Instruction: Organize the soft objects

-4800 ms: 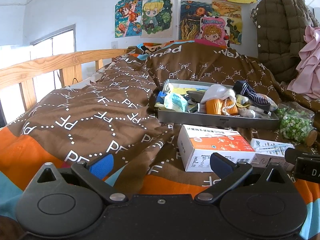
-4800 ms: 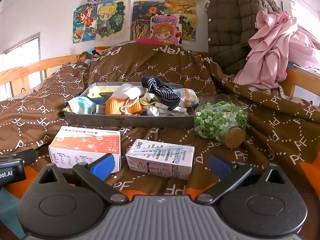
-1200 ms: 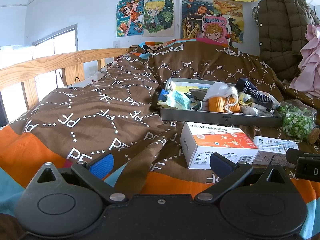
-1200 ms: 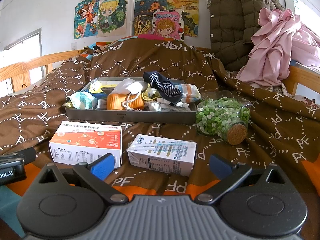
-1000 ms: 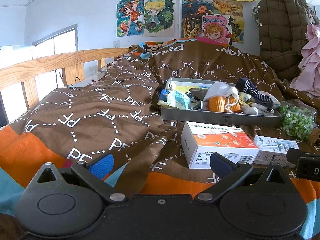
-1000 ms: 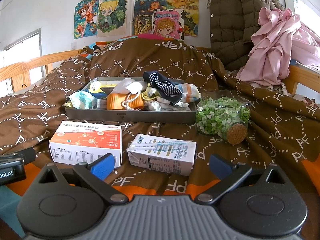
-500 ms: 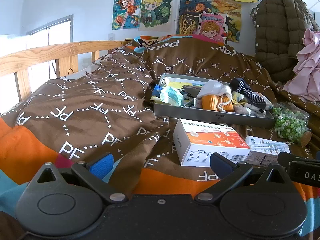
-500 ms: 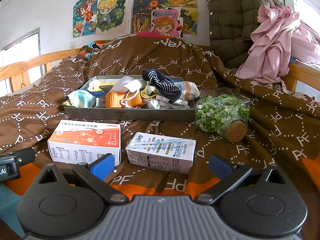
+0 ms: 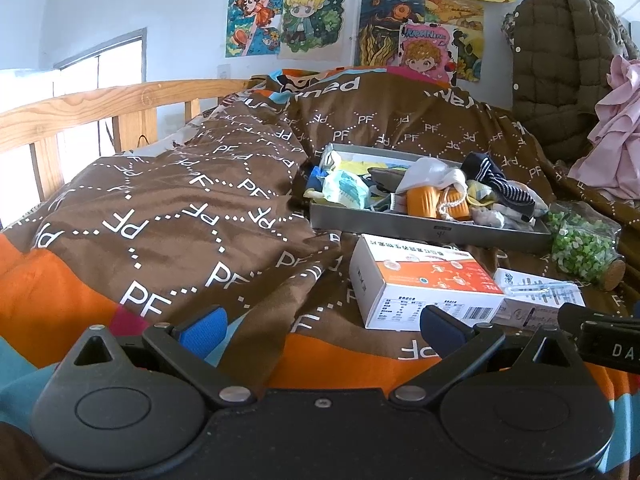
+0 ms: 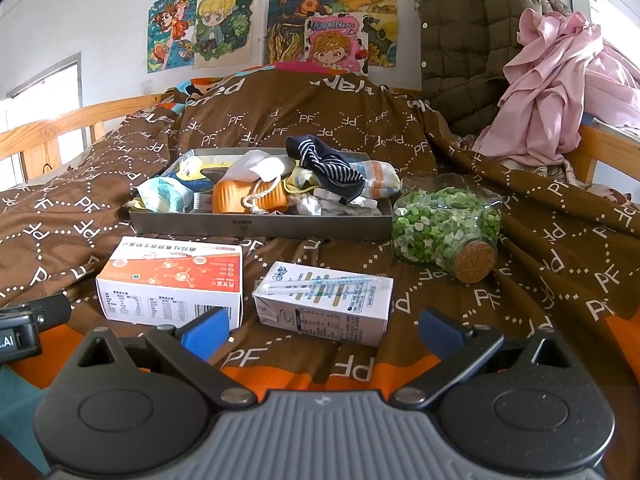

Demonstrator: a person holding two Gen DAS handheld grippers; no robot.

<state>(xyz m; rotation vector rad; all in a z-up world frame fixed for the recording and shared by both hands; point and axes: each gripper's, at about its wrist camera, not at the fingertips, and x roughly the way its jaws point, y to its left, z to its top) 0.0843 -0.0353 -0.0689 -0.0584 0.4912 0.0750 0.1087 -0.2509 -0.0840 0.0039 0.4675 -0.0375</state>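
Observation:
A grey metal tray sits on the brown bedspread, heaped with soft things: a navy striped sock, an orange knitted piece, a white cloth, a pale blue packet. My left gripper is open and empty, low over the bed's near edge, left of the boxes. My right gripper is open and empty, just in front of the small carton.
An orange-and-white box and a small white carton lie before the tray. A corked jar of green stars lies right of it. Pink clothes, an olive coat, a wooden rail.
Both grippers have shifted slightly, so the tray and boxes sit a little differently in view. Both stay open and empty. Nothing on the bed has moved.

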